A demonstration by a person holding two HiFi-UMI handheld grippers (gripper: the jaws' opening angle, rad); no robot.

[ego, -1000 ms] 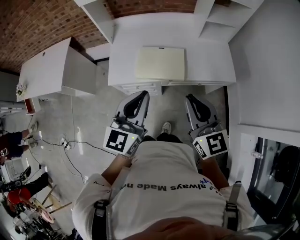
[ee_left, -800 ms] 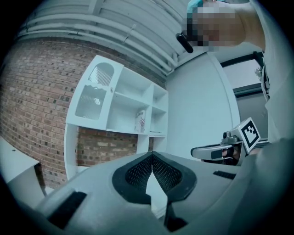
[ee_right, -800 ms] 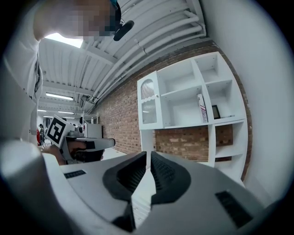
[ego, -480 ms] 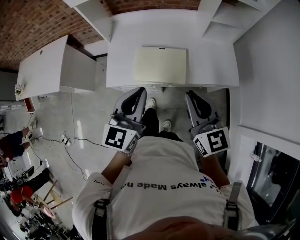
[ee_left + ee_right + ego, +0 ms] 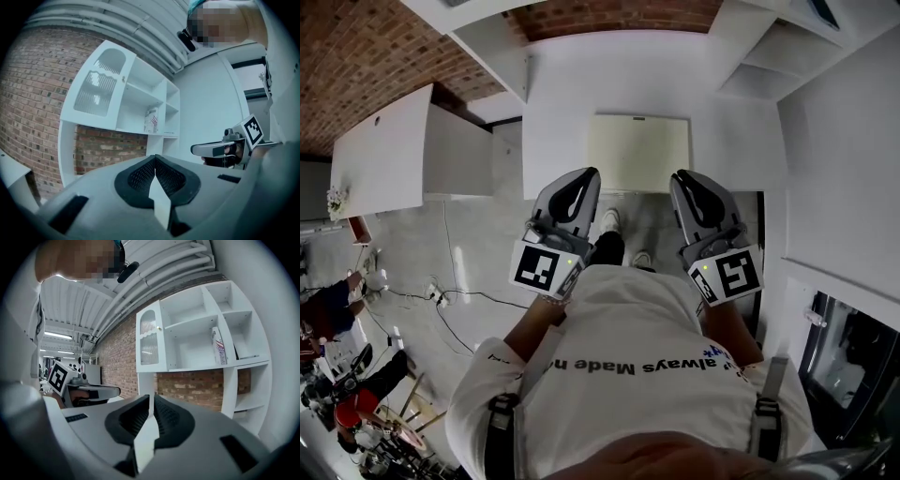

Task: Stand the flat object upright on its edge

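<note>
While both pairs of jaws are pressed together with nothing between them, the flat object (image 5: 639, 153) lies face-down-flat on the white table (image 5: 553, 103), ahead of the fingertips and lower than they point. The left gripper (image 5: 584, 176) and the right gripper (image 5: 682, 178) are held side by side. In the head view each tip lines up roughly with one side edge of the pale panel, so the panel sits between their two lines, its near edge just beyond the tips. Neither hand looks clearly nearer.

The panel is close to square. If anything, its longer side runs across, from one gripper toward the other, with the short side running away from the person. Its near edge lies close to the table's front edge.

Both gripper views look level at the shelf unit (image 5: 197, 333) and the brick wall, and the panel does not show in them. The coming move therefore seems to call for dipping the tips toward the panel's side edges and parting the jaws.
</note>
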